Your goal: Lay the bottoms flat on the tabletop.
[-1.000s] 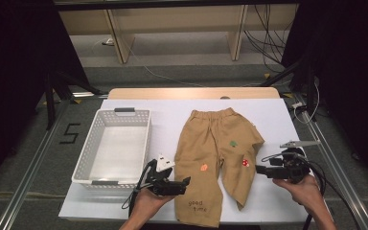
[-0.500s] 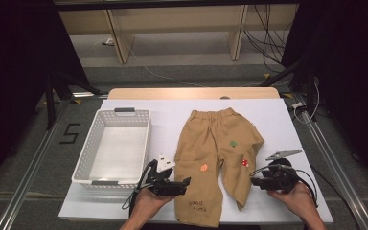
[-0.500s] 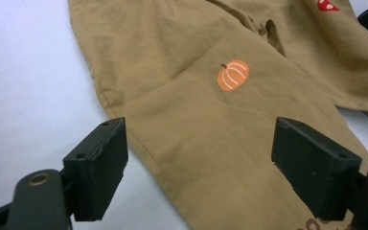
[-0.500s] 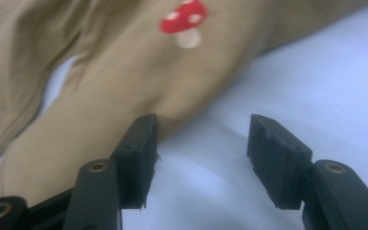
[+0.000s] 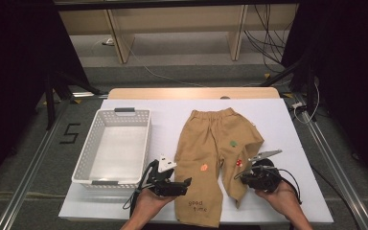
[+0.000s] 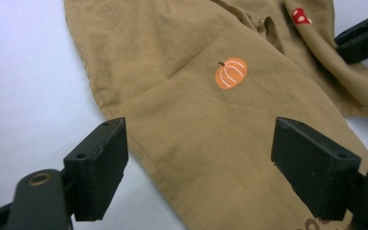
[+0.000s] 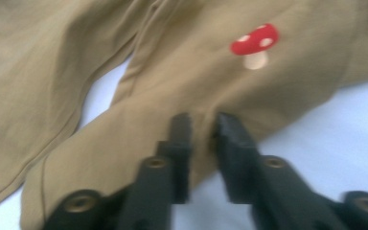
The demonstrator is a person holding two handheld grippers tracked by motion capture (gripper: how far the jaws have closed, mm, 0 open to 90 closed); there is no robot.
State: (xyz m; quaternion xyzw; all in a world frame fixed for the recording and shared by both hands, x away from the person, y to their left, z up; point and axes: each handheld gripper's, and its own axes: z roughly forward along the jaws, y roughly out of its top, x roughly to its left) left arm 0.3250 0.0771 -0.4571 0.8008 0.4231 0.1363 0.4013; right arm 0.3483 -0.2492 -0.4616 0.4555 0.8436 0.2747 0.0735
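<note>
The right gripper [image 5: 242, 175] has just closed, pinching the outer edge of the tan cotton trousers [image 5: 211, 158] near the surface's front edge; the left gripper [image 5: 184, 184] stays spread, so folding can begin.

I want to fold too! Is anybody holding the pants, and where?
The right hand-held gripper has just closed on the tan pants, pinching a leg's edge below the mushroom. The left one is open.

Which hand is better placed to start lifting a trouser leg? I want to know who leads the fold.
Right. The right gripper has just been closing and pinches the trousers below the red mushroom. The left gripper stands open over the other leg, near the pumpkin, gripping nothing.
</note>
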